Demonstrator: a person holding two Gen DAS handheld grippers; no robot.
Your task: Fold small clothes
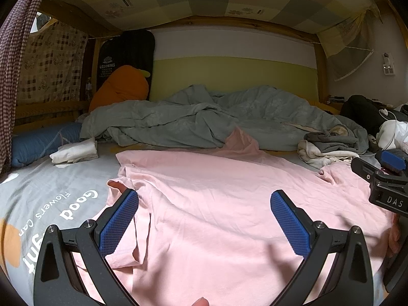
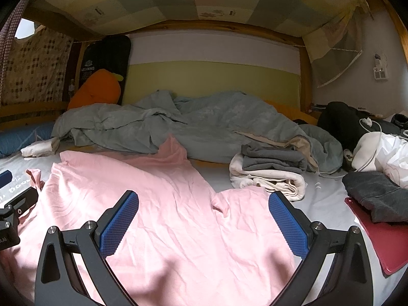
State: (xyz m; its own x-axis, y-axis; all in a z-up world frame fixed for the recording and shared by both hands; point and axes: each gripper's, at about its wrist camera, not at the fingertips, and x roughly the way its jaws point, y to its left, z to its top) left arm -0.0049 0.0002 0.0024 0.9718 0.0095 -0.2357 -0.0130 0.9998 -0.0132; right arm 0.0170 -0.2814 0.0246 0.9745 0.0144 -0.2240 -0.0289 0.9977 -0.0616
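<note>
One pink garment [image 1: 216,204], thin wrinkled knit, spread flat on grey printed bedsheet [image 1: 51,186]. Two grippers: left gripper [image 1: 204,219] fingers wide apart, nothing between, hovering over garment; right gripper [image 2: 204,221] likewise spread, empty. Four blue cross-hatched pads [image 1: 119,224], black frames. One rumpled grey-green duvet [image 1: 193,117] behind garment. One orange plush [image 1: 122,84]. Only right view shows folded grey-and-cream stack [image 2: 270,170] clearly, plus red flat item [image 2: 382,239]. Only left view shows sheet lettering.

Matt, creased pink cotton-like garment [image 1: 216,204]; tongs [image 1: 204,225] with knurled blue rubbery pads [image 1: 118,225] on black plastic; glossy red hard cover [image 2: 382,239]; varnished wooden bed frame [image 1: 229,21].
</note>
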